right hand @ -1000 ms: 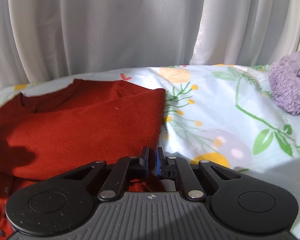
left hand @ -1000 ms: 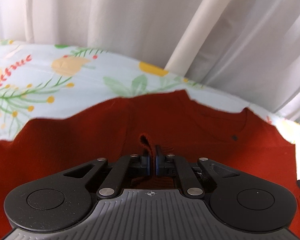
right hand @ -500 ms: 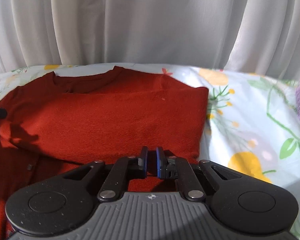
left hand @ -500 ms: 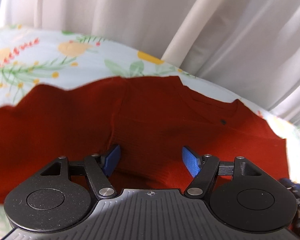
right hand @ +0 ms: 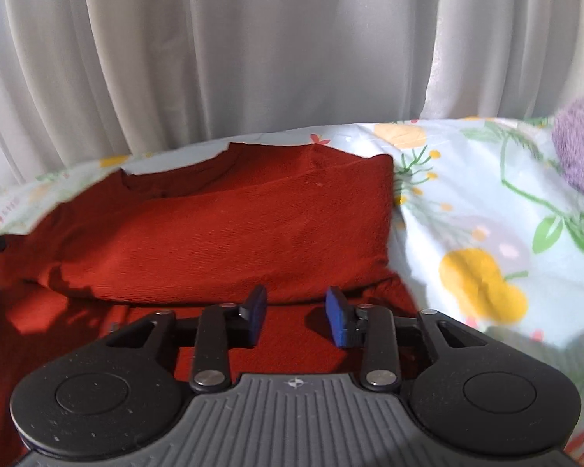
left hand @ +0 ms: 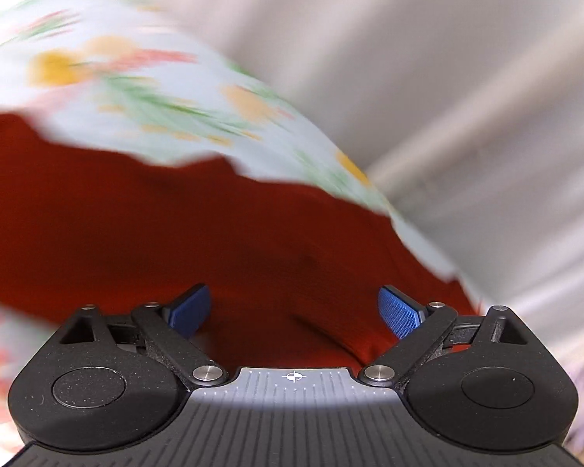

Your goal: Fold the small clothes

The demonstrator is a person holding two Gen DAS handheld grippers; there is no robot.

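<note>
The red knit top [right hand: 222,229] lies folded on the floral bedsheet [right hand: 482,210], long axis running left to right, neckline toward the white curtain [right hand: 253,46]. The left gripper [left hand: 294,311] hangs over it, jaws spread wide and empty; that view is motion-blurred. The right gripper [right hand: 296,317], jaws parted and holding nothing, sits over the top's near edge. A purple plush toy [right hand: 582,148] is cut off at right.

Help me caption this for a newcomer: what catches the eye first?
The red garment, folded over itself, fills the middle of the floral sheet. The right gripper hovers open over its near edge, with white curtains behind and a purple plush toy at far right.
</note>
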